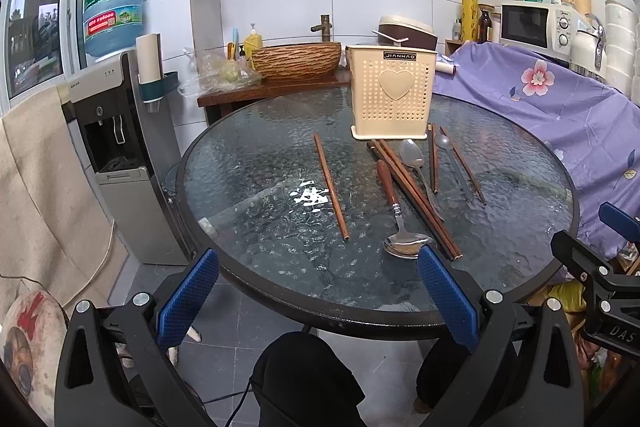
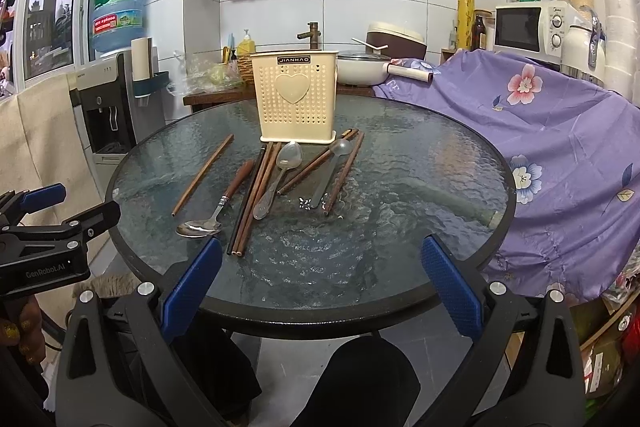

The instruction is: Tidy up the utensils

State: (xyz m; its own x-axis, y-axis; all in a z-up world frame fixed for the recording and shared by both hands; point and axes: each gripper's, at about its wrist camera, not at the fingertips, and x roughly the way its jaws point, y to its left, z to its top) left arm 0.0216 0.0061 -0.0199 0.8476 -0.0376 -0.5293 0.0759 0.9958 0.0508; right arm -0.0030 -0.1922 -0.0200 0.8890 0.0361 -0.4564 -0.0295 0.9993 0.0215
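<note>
Water dispenser (image 1: 116,131), microwave (image 1: 532,23), purple floral cloth (image 2: 560,147).

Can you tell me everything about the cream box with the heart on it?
The cream box is a tall plastic utensil holder standing upright on the far side of the round glass table. Its front is full of tiny holes, with a smooth raised heart in the middle and a dark label reading JIANHAO near the top. It sits on a slightly wider base. Nothing can be seen sticking out of its top. Chopsticks and spoons lie on the glass just in front, some ends reaching its base. Neither claw touches it.
</note>
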